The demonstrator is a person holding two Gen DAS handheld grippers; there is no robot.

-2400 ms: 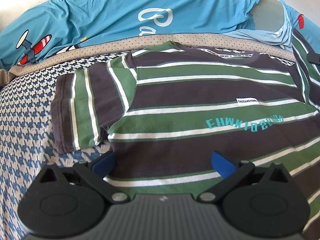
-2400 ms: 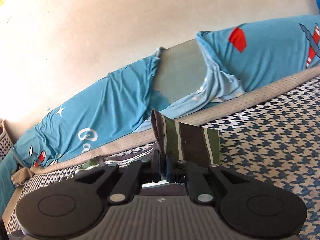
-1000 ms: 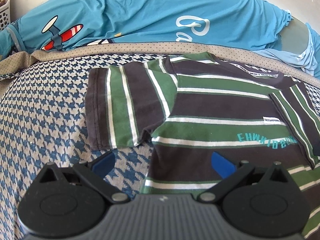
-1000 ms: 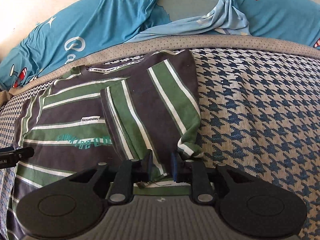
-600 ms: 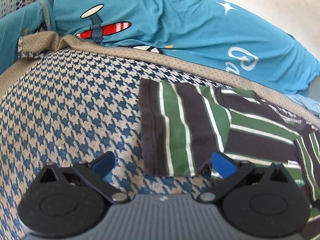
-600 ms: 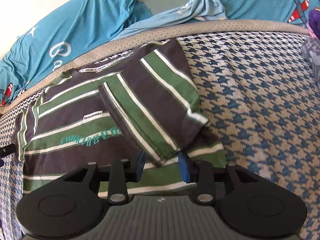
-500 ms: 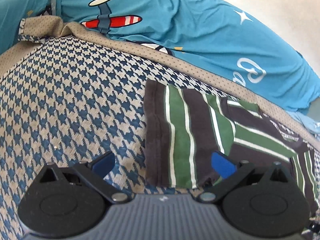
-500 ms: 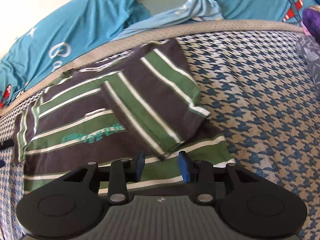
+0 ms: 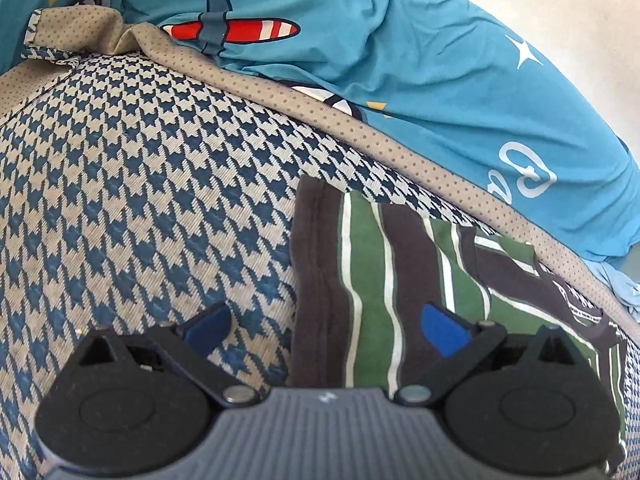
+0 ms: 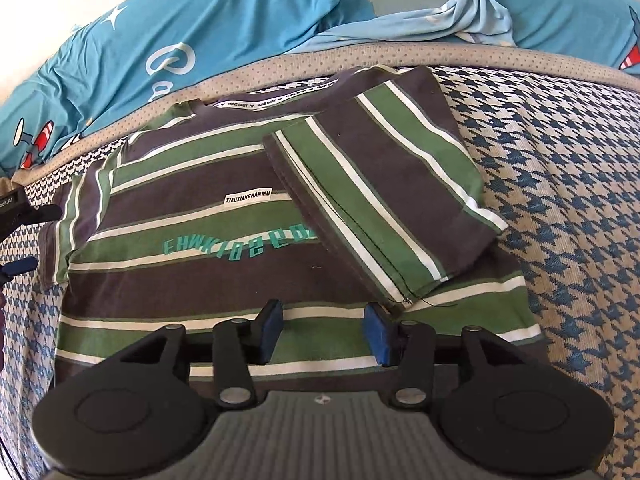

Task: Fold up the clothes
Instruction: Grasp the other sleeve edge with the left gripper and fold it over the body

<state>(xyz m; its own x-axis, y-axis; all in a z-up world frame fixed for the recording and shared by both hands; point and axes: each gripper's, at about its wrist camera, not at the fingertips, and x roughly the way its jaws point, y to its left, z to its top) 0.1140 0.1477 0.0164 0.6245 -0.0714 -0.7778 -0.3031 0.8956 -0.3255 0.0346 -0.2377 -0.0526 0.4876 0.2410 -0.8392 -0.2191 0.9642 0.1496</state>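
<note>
A brown, green and white striped T-shirt (image 10: pixel 208 240) lies front up on the houndstooth bed cover. Its right sleeve (image 10: pixel 384 200) is folded inward across the chest. My right gripper (image 10: pixel 324 330) is open and empty, just above the shirt's lower part, near the folded sleeve's cuff. The left sleeve (image 9: pixel 360 280) lies flat and spread out in the left wrist view. My left gripper (image 9: pixel 324 326) is open and empty, straddling the sleeve's outer edge: the right finger is over the sleeve, the left over the bed cover. The left gripper's tip also shows in the right wrist view (image 10: pixel 18 236).
A blue quilt with airplane prints (image 9: pixel 360 48) is bunched along the far side, against a pale wall (image 9: pixel 560 8). A tan dotted border (image 10: pixel 440 56) runs behind the shirt's collar. Houndstooth bed cover (image 10: pixel 568 184) extends right of the shirt and left of the sleeve (image 9: pixel 140 184).
My right gripper let go of the right sleeve, opened and drew back; the sleeve now lies folded on the chest. My left gripper moved left to the left sleeve's outer edge, staying open.
</note>
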